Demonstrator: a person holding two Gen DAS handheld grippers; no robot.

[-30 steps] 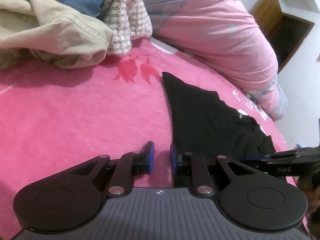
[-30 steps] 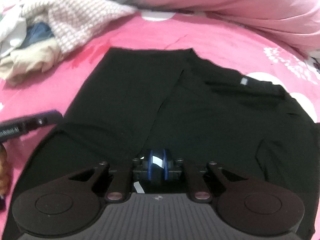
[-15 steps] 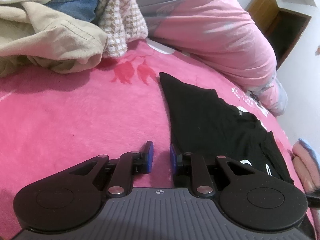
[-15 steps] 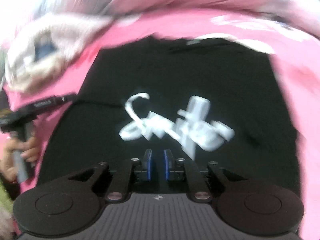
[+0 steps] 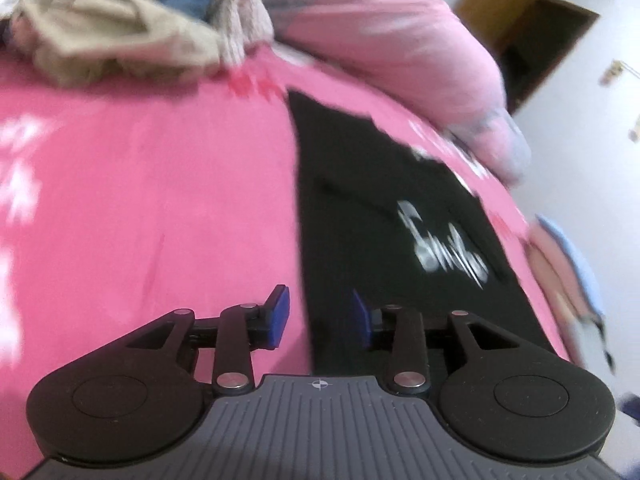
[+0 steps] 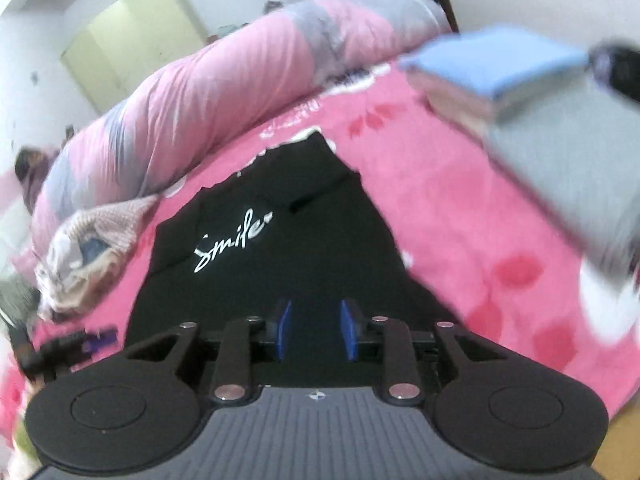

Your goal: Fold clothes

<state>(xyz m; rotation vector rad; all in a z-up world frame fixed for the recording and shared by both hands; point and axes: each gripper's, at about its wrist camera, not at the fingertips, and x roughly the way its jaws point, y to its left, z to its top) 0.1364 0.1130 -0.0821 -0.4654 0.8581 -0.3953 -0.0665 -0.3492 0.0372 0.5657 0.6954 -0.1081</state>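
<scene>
Mid-fold on the black t-shirt (image 6: 280, 248), I judge: it lies flat on the pink bedspread (image 5: 140, 200), narrowed into a long strip with the white script print facing up, so a side fold looks done and a lengthwise fold is probably next. Both tongs empty. Left tongs (image 5: 318, 316) apart, nothing between the blue pads; in the left view the shirt's long left edge runs from the upper middle of the frame down to just between my fingers, so the left pad sits over bare bedspread and the right pad over black cloth. Cannot tell if the pads touch the fabric, frame is blurred. Right tongs (image 6: 316, 330) also apart, hovering over the near end of the shirt at bottom centre of the right view; cloth fills the gap behind the pads but is not pinched. Print sits left of centre, above the tongs; the far end of the shirt points toward the upper middle, near the pink quilt (image 6: 200, 92). Next move, my guess: each tongs needs to drop to a near corner, close on the hem, then lift and carry it toward the far end, keeping the edges level. Pile of unfolded clothes (image 5: 120, 28) upper left in left view; folded stack (image 6: 520, 80) upper right in right view, well apart from the shirt.
</scene>
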